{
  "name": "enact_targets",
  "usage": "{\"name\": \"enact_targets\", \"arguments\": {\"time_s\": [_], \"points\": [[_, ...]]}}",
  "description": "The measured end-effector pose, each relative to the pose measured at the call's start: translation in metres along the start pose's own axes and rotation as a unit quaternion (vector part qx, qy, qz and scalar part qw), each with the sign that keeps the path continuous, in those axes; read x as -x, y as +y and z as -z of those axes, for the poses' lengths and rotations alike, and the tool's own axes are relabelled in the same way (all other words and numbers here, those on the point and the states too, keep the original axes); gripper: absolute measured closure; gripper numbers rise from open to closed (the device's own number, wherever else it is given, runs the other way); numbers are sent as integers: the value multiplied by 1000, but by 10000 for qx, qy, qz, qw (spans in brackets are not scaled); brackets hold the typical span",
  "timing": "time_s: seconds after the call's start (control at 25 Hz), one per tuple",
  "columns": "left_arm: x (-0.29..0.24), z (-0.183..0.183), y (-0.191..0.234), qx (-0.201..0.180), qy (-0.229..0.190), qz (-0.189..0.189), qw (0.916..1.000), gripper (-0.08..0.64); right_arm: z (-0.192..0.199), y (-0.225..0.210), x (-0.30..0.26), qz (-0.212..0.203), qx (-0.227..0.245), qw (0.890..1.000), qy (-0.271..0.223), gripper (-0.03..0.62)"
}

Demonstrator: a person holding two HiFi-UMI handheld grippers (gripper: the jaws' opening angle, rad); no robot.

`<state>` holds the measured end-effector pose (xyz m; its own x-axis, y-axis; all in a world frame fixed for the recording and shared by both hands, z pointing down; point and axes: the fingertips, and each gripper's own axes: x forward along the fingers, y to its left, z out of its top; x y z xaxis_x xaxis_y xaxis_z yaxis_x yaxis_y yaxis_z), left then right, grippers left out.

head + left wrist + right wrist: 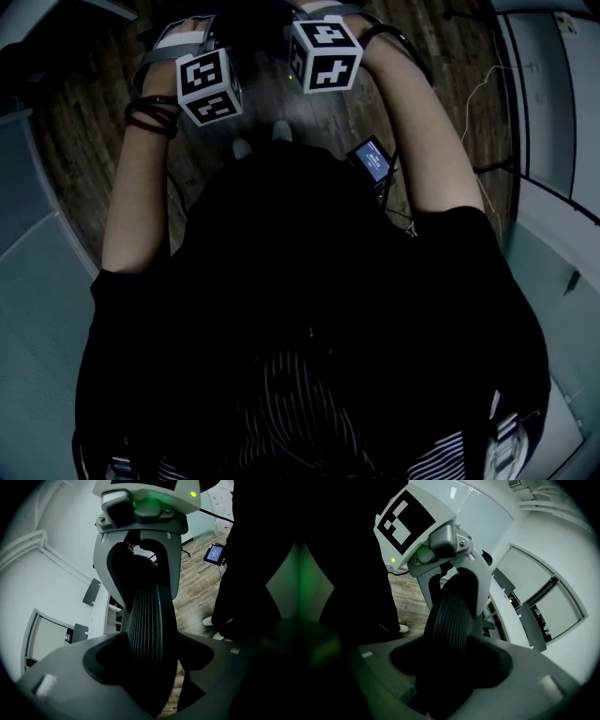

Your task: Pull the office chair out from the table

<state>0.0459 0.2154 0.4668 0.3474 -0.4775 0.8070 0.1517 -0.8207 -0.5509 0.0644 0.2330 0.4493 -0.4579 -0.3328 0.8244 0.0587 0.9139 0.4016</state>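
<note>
Office chair (145, 613), one, ribbed back edge clamped in left hand-held gripper (150, 646) and right hand-held gripper (452, 648), two in all

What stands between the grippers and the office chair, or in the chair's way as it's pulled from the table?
Nothing stands between them: the left gripper and the right gripper each clamp the ribbed back of the office chair. On the pull-out side, only the person's legs stand on the wooden floor; no other obstacle shows.
</note>
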Motion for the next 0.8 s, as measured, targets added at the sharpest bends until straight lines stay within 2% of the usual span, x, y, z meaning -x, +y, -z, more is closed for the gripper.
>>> {"name": "enact_targets", "arguments": {"time_s": [0.2,0.32,0.4,0.44,0.52,0.6,0.68,0.72,0.76,0.8], "points": [[9,-6,-5,-144,-41,-84,9999,213,-1,6,6,-30,-126,9999,2,324],[11,-6,-2,-211,-26,-255,9994,187,-6,4,13,160,-88,9998,-36,324],[20,-14,-4,-4,-241,-102,9997,187,-7,7,18,362,-125,9993,-32,319],[29,-21,-5,210,-493,51,9985,187,-8,9,23,430,-183,9989,-47,319],[59,-33,1,727,-1149,243,9904,187,-17,9,39,528,-388,9975,-249,324],[96,-40,18,1252,-1762,98,9763,209,-32,1,66,733,-633,9933,-633,325],[131,-42,42,1845,-2280,-273,9556,331,-49,-9,98,1018,-980,9830,-1174,333],[147,-43,53,2227,-2522,-482,9405,405,-56,-13,114,1167,-1235,9741,-1495,337],[159,-43,63,2678,-2755,-667,9208,484,-63,-17,129,1346,-1536,9621,-1805,373],[170,-42,70,3168,-2993,-810,8964,544,-66,-23,144,1572,-1876,9470,-2082,447]]}}
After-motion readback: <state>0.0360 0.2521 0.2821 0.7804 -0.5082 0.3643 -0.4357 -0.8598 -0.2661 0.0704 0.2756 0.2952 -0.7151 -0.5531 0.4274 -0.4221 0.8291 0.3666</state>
